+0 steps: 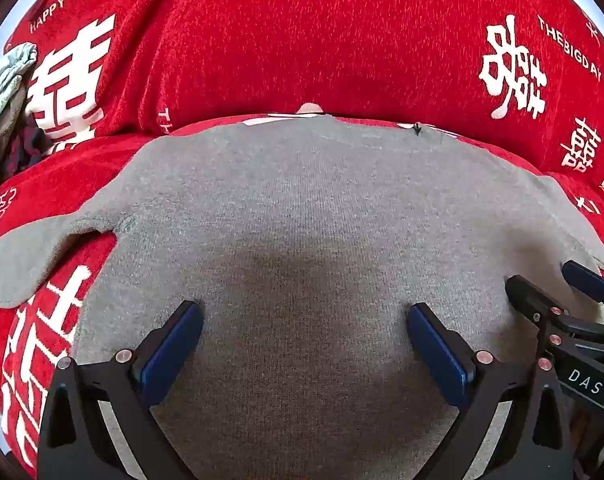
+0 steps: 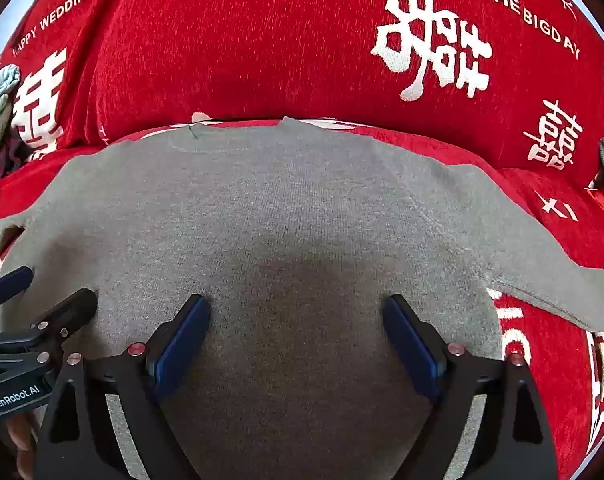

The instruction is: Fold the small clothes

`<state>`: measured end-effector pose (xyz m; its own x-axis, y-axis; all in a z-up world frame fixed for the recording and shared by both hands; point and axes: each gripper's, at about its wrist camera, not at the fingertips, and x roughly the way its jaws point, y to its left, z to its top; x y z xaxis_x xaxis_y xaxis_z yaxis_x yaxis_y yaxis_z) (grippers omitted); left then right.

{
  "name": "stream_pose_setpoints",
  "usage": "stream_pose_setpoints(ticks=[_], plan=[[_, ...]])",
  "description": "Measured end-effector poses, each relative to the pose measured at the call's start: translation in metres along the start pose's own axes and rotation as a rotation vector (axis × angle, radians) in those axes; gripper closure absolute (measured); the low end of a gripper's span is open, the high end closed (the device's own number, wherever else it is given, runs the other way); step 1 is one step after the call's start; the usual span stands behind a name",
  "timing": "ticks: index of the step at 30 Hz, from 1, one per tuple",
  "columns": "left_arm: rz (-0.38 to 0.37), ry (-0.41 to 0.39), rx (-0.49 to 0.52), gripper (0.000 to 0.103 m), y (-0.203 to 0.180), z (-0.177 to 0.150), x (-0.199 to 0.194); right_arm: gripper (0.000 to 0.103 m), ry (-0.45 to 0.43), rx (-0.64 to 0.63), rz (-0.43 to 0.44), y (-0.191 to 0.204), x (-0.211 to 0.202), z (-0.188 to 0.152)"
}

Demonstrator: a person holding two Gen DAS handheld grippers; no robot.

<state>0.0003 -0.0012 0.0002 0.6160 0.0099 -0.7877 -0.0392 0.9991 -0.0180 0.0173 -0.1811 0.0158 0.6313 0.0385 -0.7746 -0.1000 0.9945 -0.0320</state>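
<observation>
On the red sofa cover [image 1: 302, 40] with white letters, we see a gray sweater [image 1: 302, 208] lying flat, its neck at the far side. In the left wrist view, our left gripper [image 1: 306, 340] has its fingers spread wide over the sweater, holding nothing. The right gripper [image 1: 542, 280] sits near, on the right. In the right wrist view, our right gripper [image 2: 295, 332] is spread wide too, over the same sweater [image 2: 293, 200]. One sleeve [image 2: 562, 292] reaches out to the right.

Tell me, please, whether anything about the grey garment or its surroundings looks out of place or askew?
Nothing stands out. The grey sweater lies flat on the red cover, sleeves spread to either side. A dark thread pokes up at the collar. Both hand-held grippers, left and right, hover open above it.
</observation>
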Motion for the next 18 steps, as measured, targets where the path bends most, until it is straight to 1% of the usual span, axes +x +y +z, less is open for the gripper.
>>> stream_pose_setpoints(ticks=[1, 2, 4, 9, 18], plan=[[0.002, 0.004, 0.002, 0.0, -0.0004, 0.0002, 0.0, 0.012, 0.0, 0.001, 0.001, 0.0002, 0.0, -0.0001], [-0.014, -0.011, -0.007, 0.0, 0.0034, 0.0001, -0.0038, 0.012, 0.001, 0.001, 0.001, 0.0004, 0.0, -0.0001], [0.0, -0.013, -0.002, 0.0, 0.0005, -0.0006, -0.0022, 0.012, 0.001, 0.001, 0.001, 0.0012, 0.0, -0.0002], [0.005, 0.004, -0.007, 0.0, 0.0013, 0.0033, -0.0055, 0.012, 0.001, 0.003, 0.005, 0.0008, 0.0, -0.0006], [0.017, -0.006, -0.009, 0.0, 0.0021, 0.0, -0.0032, 0.012, -0.001, 0.002, 0.001, 0.0022, 0.0006, -0.0018]])
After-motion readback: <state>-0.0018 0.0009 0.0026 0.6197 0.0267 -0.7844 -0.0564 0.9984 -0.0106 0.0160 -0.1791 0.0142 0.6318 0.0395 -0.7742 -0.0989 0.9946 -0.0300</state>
